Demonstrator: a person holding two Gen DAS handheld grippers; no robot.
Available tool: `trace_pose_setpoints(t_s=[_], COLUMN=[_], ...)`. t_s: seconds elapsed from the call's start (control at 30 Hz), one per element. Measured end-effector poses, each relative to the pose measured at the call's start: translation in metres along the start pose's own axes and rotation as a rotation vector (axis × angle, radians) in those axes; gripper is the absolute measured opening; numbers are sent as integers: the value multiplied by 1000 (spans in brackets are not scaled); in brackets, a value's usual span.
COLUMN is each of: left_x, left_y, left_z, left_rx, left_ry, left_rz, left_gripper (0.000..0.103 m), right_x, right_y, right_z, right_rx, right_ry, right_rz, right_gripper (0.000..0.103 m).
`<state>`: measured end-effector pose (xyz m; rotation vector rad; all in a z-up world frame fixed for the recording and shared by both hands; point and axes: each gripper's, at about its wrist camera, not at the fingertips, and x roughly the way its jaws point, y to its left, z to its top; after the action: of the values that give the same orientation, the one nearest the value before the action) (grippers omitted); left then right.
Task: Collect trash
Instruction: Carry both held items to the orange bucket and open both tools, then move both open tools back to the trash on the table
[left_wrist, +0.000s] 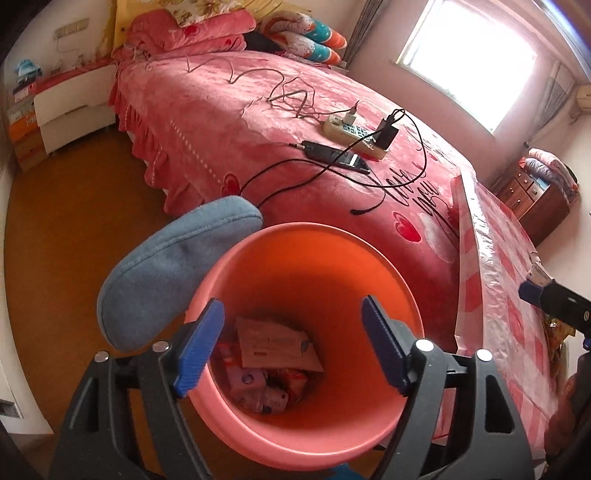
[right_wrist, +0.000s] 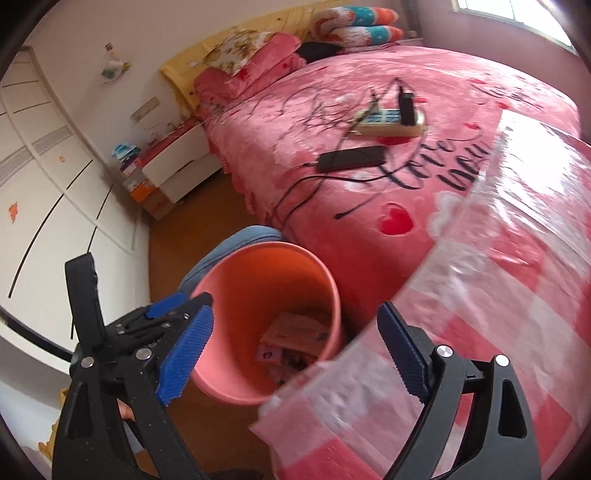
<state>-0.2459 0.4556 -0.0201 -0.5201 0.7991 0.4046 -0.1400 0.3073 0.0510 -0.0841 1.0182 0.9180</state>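
Left wrist view: both grippers' fingers (left_wrist: 199, 347) spread wide and empty over the bin (left_wrist: 388, 369), litter dropped; next, fetch bench (right_wrist: 498, 295) trash.

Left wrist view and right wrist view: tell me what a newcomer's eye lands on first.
The pink trash bin fills the lower middle of the left wrist view, with boxes and wrappers at its bottom and the open left gripper above its mouth. Behind it spreads a pink heart-print bed bearing a power strip and a black phone. At the right a pink checked plastic cloth covers a surface.
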Motion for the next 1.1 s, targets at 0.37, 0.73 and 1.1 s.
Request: trace_pose_setpoints(t_s=[0.37, 0.73, 1.1], left_x=[-10, -19, -29], left_y=[-23, -62, -102], left_z=[0, -3, -8], left_rx=[39, 119, 195], left_ry=[-16, -13, -6], left_rz=[-38, -86, -117], left_gripper=[82, 82, 82], right_x=[-31, -60, -92], right_y=[-28, -46, -62], right_z=[-33, -50, -69], right_rx=[33, 67, 81], right_ry=[-38, -87, -138], right_rz=[-78, -102, -142], right_gripper=[90, 93, 93])
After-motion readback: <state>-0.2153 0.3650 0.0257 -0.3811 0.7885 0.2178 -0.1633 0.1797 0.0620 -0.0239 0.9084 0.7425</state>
